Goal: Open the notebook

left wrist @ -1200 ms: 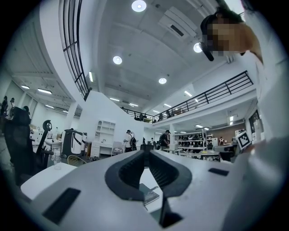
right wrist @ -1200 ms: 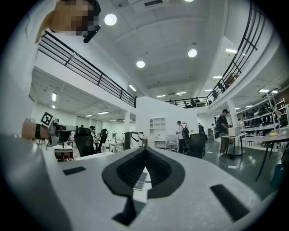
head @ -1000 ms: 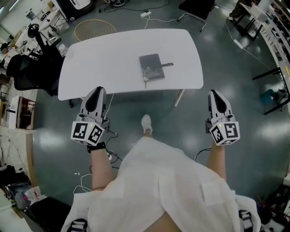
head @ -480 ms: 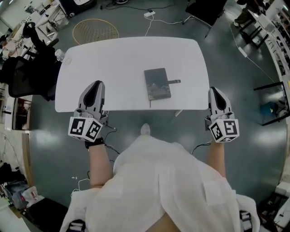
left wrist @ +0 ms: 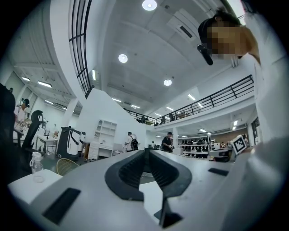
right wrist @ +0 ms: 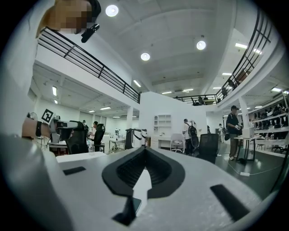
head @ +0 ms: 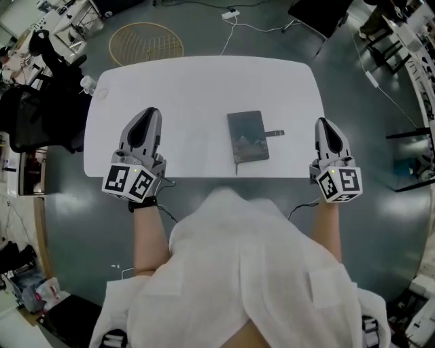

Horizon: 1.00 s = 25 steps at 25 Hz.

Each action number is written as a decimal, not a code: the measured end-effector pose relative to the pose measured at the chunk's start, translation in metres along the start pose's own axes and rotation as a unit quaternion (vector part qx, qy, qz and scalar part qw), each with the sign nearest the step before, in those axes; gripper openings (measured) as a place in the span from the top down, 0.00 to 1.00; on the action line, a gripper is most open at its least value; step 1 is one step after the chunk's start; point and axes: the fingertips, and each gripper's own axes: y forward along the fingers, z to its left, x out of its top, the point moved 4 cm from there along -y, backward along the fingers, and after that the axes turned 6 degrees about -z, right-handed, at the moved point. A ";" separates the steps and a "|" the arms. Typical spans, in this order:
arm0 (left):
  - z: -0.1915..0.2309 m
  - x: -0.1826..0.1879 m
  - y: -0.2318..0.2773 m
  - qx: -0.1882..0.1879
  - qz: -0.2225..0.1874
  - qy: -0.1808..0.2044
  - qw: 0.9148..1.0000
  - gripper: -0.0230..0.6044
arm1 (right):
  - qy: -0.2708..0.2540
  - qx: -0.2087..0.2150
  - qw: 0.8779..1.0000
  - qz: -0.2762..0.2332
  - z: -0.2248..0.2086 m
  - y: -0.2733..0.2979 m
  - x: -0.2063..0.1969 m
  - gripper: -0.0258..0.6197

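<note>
A dark grey notebook (head: 248, 136) lies closed on the white table (head: 190, 88), right of centre near the front edge, with a small strap tab (head: 275, 133) sticking out to its right. My left gripper (head: 149, 113) hovers over the table's front left part, well left of the notebook, with its jaws shut and empty. At the table's right end my right gripper (head: 322, 123) is to the right of the notebook, also shut on nothing. In the left gripper view (left wrist: 145, 152) and the right gripper view (right wrist: 145, 150) the jaws meet; the notebook does not show there.
A clear bottle (head: 87, 83) stands at the table's far left corner. A black chair (head: 30, 115) sits left of the table, a round wire basket (head: 146, 41) on the floor behind it, another chair (head: 319, 13) at the back right. People stand far off in the hall.
The table and notebook have come nearer. Both grippers now reach the table's front edge instead of hanging over the floor. Their jaws have stayed shut.
</note>
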 end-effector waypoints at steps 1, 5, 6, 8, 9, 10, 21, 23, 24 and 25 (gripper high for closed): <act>0.003 -0.002 0.004 -0.002 0.001 -0.001 1.000 0.91 | 0.000 0.001 1.000 0.002 0.000 0.005 -0.003 0.96; 0.010 -0.014 0.012 -0.004 0.010 -0.005 1.000 0.91 | -0.001 0.008 1.000 0.017 0.003 0.021 -0.017 0.96; 0.011 -0.017 0.014 -0.003 0.013 -0.007 1.000 0.91 | -0.001 0.010 1.000 0.020 0.001 0.025 -0.020 0.96; 0.009 -0.022 0.019 0.000 0.019 -0.009 1.000 0.91 | -0.004 0.016 0.999 0.027 -0.003 0.031 -0.023 0.96; 0.009 -0.025 0.021 0.001 0.022 -0.009 1.000 0.91 | -0.006 0.020 0.999 0.031 -0.005 0.033 -0.025 0.96; 0.008 -0.027 0.023 0.002 0.025 -0.008 1.000 0.91 | -0.007 0.023 0.999 0.035 -0.006 0.036 -0.027 0.96; 0.015 -0.048 0.031 0.027 0.032 -0.004 0.999 0.91 | -0.012 0.044 0.997 0.061 -0.007 0.065 -0.057 0.95; 0.016 -0.049 0.032 0.036 0.027 -0.006 0.999 0.91 | -0.016 0.048 0.996 0.070 -0.004 0.069 -0.065 0.95; 0.015 -0.051 0.031 0.041 0.023 -0.007 0.999 0.91 | -0.016 0.050 0.996 0.073 -0.004 0.069 -0.068 0.95; 0.014 -0.053 0.031 0.046 0.022 -0.008 0.999 0.91 | -0.017 0.052 0.996 0.076 -0.005 0.069 -0.072 0.95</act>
